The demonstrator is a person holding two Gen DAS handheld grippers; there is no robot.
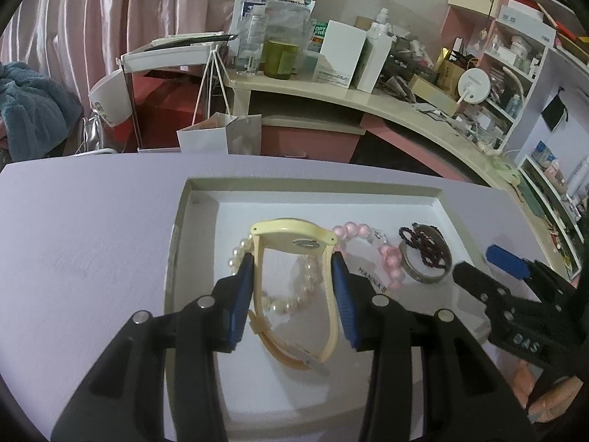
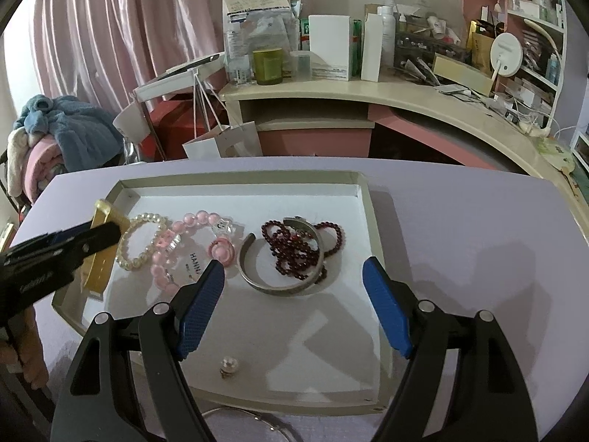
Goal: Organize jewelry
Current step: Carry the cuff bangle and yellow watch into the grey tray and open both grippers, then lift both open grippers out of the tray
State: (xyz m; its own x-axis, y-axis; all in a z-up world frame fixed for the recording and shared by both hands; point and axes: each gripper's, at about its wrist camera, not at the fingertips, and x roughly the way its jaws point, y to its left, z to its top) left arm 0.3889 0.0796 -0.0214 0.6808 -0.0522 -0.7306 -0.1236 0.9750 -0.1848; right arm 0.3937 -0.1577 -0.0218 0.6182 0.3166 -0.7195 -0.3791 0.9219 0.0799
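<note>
A shallow white tray (image 1: 191, 199) (image 2: 362, 199) lies on the purple table. My left gripper (image 1: 292, 261) (image 2: 116, 230) is shut on a pale yellow watch (image 1: 291, 237) (image 2: 97, 261), pads pressing its strap from both sides, over the tray's left part. Beneath it lies a pearl bracelet (image 1: 235, 258) (image 2: 141, 221). A pink bead bracelet (image 1: 353, 230) (image 2: 198, 219) lies to its right. Then come a silver bangle (image 1: 427, 276) (image 2: 279, 289) and a dark red bead string (image 1: 427, 254) (image 2: 294, 254). My right gripper (image 2: 294, 265) (image 1: 482, 265) hangs open over the bangle, gripping nothing.
A small pearl stud (image 2: 228, 364) lies near the tray's front. A thin silver hoop (image 2: 257, 414) rests on the purple table (image 1: 92, 239) just before the tray. Behind stand a cluttered cream desk (image 2: 405, 88), a paper bag (image 2: 224, 143) and shelves (image 1: 522, 73).
</note>
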